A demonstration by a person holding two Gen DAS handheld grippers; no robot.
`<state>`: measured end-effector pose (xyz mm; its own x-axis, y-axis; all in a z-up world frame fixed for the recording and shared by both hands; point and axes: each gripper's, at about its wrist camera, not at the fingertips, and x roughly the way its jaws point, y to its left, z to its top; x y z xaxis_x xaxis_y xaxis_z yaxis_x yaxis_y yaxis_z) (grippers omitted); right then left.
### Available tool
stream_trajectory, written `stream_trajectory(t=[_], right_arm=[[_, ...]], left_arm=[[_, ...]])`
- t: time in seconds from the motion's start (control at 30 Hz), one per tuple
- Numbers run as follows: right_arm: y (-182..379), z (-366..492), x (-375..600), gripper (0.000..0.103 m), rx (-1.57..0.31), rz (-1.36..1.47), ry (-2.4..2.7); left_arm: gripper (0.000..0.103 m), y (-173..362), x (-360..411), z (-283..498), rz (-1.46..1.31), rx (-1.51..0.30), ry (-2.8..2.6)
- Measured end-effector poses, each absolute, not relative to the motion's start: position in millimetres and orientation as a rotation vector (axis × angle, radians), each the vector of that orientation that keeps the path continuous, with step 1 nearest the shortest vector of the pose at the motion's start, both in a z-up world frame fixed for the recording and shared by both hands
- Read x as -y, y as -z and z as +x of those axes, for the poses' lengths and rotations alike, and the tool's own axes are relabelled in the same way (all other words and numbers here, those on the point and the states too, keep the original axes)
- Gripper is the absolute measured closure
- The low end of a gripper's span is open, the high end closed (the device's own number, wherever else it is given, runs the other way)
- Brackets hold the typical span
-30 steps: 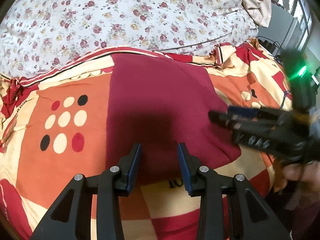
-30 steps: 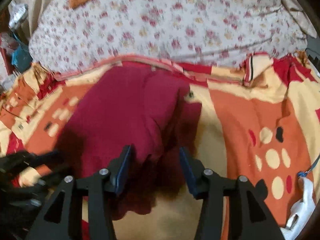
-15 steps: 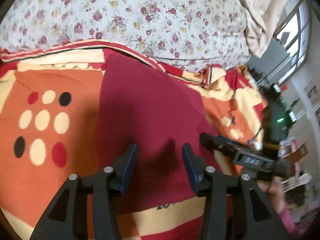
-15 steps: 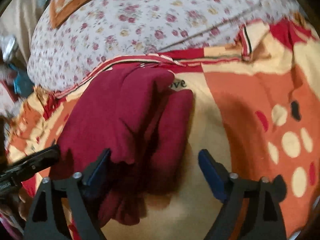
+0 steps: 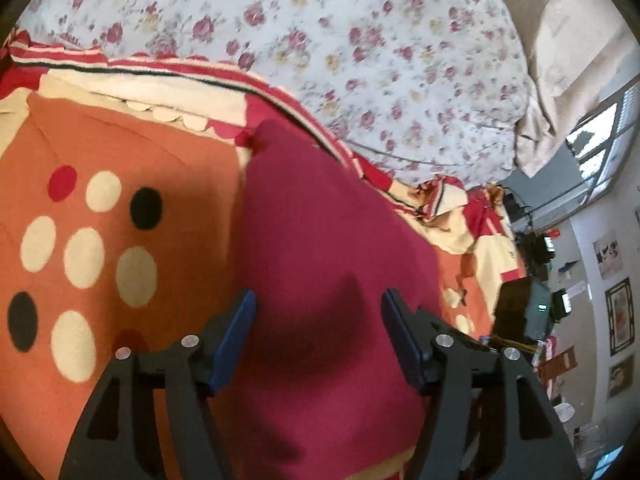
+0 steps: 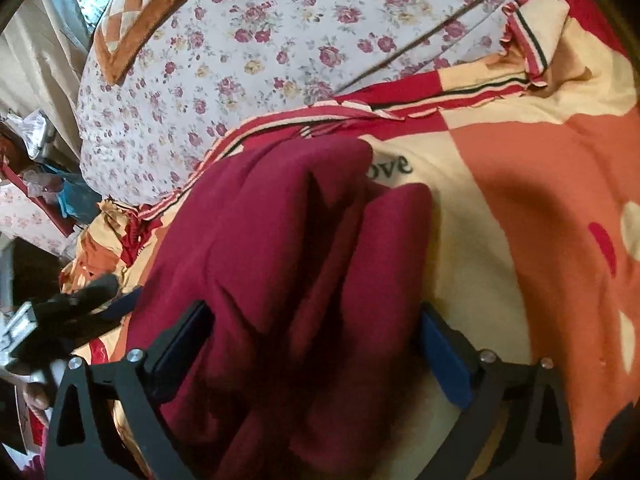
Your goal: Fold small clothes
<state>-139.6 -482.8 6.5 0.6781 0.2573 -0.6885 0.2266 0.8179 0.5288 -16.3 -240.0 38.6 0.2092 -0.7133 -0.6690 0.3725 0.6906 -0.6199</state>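
Widened since a second earlier and opening further, both the left gripper (image 5: 318,306) and right gripper (image 6: 316,320) are seen with jaws apart, unclamped, over the folded dark red fabric garment (image 6: 280,248), lengthwise away between them on the orange patterned blanket (image 6: 540,220).

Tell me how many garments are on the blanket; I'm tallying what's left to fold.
1: a dark red garment lies bunched on the patterned blanket, between both grippers' opening jaws. Others may be hidden.
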Motion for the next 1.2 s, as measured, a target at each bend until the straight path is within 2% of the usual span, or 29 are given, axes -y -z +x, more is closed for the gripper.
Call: stream_trajectory(t=[0.17, 0.53, 0.6, 0.63, 0.7, 0.73, 0.8, 0.9, 1.2], right_arm=[[-6.5, -136.9, 480.7, 0.000, -0.821, 0.623, -0.026], [-6.1, -135.3, 476.6, 0.002, -0.813, 0.582, -0.030], [-7.9, -134.6, 473.9, 0.015, -0.809, 0.564, -0.039], [-10.4, -134.4, 470.7, 0.018, -0.806, 0.543, -0.041], [-18.3, -135.8, 462.4, 0.035, -0.791, 0.485, -0.030], [-25.1, -137.5, 455.5, 0.039, -0.781, 0.434, -0.016], [-34.0, -139.9, 448.1, 0.052, -0.771, 0.393, -0.011], [-48.6, -147.8, 441.6, 0.058, -0.757, 0.408, -0.037], [-68.3, -175.5, 375.5, 0.058, -0.805, 0.441, -0.224]], left_arm=[[0.050, -27.1, 251.0, -7.9, -0.324, -1.137, 0.761], [0.042, -10.2, 271.3, -1.1, -0.212, -1.216, 0.758], [0.045, -11.8, 273.0, -3.7, -0.190, -1.209, 0.755], [0.050, -13.1, 273.0, -4.9, -0.181, -1.203, 0.752], [0.060, -17.9, 271.9, -9.1, -0.167, -1.182, 0.750], [0.065, -21.1, 270.3, -11.8, -0.164, -1.171, 0.751], [0.070, -27.6, 266.1, -16.1, -0.164, -1.161, 0.754], [0.073, -41.7, 252.2, -28.4, -0.177, -1.160, 0.765], [0.074, -73.4, 173.1, -86.7, -0.148, -1.152, 0.672]])
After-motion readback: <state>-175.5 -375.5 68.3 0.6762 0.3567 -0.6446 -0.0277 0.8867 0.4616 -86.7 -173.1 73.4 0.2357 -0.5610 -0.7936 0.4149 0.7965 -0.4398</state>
